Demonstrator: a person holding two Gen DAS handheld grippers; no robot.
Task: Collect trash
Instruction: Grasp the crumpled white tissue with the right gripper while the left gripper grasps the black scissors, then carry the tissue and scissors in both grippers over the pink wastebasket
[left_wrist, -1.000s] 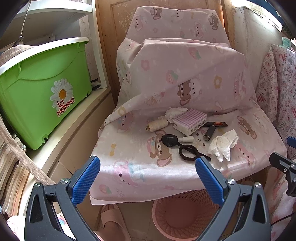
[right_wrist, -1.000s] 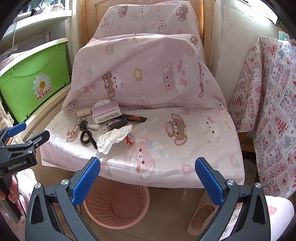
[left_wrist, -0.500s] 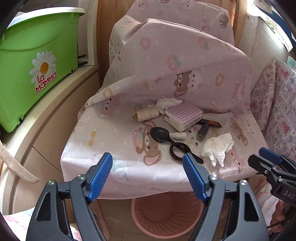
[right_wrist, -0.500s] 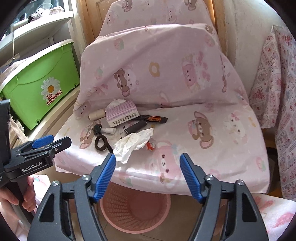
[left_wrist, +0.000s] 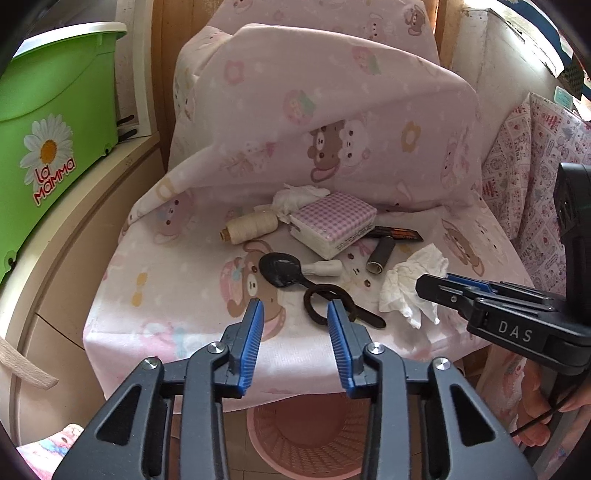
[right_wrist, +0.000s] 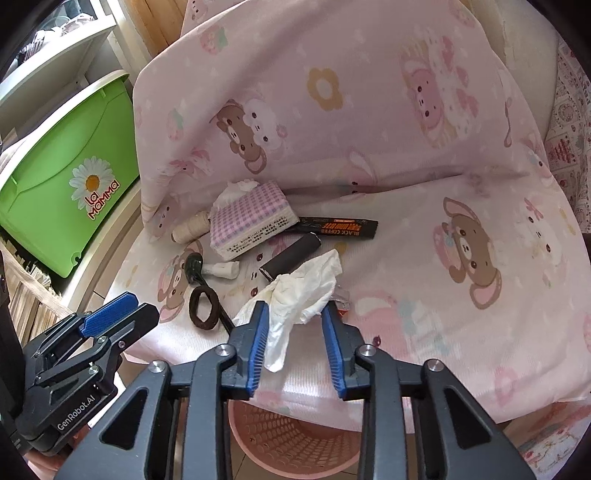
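Right gripper (right_wrist: 293, 328) has been narrowed and brought around the crumpled white tissue (right_wrist: 306, 286), jaws part-spread, not yet pinched. Left gripper (left_wrist: 294, 325) likewise narrowed, nothing held.

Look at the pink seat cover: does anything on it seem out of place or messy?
Yes. A crumpled white tissue lies near the front edge, between the open right tongs. An empty black coffee sachet lies flat behind it. Both look like litter among the kept items.
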